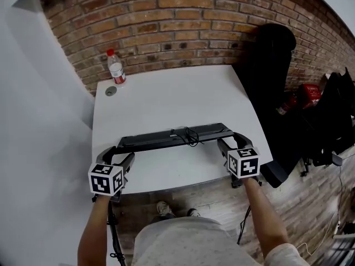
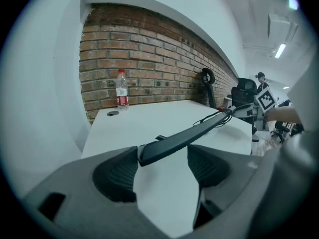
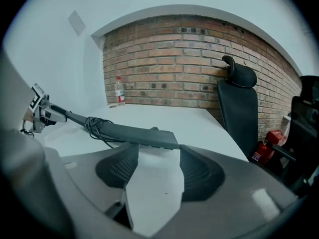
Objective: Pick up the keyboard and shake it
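The keyboard (image 1: pixel 166 138) lay long-ways across the near half of the white table (image 1: pixel 166 98), spanning from one gripper to the other, and looked to be held just clear of the top rather than resting on it. A small foot stood up from its top face in both gripper views, so it was probably underside up.

At far left, against the brick wall, stood a water bottle (image 1: pixel 116 68) with a small round grey disc (image 1: pixel 111 91) just beside it, both well apart from the work. Nearer, the left gripper (image 1: pixel 119 151) had the keyboard's left end between its jaws. They stood fairly wide, and its own view showed the end reaching from one ribbed pad to the other.

At the middle of the keyboard a bundled cable (image 1: pixel 190 136) sat against its body.

The right gripper (image 1: pixel 231 140) matched this at the right end, with its jaws about as wide and the short edge filling the gap from pad to pad. Beyond it, off the table, a black chair (image 1: pixel 272 76) leaned against the wall.

As a judgement, the pick-up was done, with both ends gripped and the board off the surface. Whether the shaking was under way could not be told from one moment, and so it was counted as left to do.
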Available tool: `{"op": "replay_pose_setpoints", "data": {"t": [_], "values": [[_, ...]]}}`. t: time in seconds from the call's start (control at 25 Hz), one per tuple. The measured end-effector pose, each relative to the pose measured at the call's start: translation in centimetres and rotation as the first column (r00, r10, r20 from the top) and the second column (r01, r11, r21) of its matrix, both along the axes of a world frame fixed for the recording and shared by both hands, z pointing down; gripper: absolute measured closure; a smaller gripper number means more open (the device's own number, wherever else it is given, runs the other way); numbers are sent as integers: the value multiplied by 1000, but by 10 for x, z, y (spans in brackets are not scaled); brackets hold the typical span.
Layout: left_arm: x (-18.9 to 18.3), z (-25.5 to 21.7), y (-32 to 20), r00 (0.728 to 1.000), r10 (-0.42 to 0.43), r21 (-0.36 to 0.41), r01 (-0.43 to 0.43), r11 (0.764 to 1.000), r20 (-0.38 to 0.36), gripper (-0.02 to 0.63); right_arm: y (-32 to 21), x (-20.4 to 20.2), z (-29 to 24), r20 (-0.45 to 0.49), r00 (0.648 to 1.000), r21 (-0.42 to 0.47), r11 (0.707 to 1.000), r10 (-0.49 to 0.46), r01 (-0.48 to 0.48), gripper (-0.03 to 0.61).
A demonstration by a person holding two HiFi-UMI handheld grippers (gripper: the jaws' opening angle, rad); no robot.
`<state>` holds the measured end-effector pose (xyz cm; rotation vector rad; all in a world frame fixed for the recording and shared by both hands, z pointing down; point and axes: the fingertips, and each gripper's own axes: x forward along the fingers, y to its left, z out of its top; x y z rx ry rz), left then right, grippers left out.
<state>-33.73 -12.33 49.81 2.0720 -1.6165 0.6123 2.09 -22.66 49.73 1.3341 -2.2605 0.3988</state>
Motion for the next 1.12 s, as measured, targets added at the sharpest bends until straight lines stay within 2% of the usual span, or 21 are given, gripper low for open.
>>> {"op": "replay_pose_setpoints", "data": {"t": [0.2, 0.56, 0.8, 1.0, 1.12], "values": [[6, 10, 12, 999, -9, -21, 10, 1000, 47, 311, 8, 5, 10, -22, 999, -10, 999, -33, 33, 312], [13, 32, 28, 990, 25, -97, -12, 995, 139, 311, 23, 14, 28, -43, 996, -49, 996, -74, 72, 333], [17, 46, 32, 982, 35, -130, -10, 991, 186, 313, 28, 17, 41, -93, 991, -57, 994, -95, 90, 334], [17, 56, 38, 978, 43, -164, -10, 986, 204, 313, 33, 18, 48, -127, 985, -74, 991, -119, 110, 334], [22, 59, 43, 980, 52, -184, -16, 983, 194, 314, 39, 20, 58, -178, 973, -123, 984, -149, 129, 334]]}}
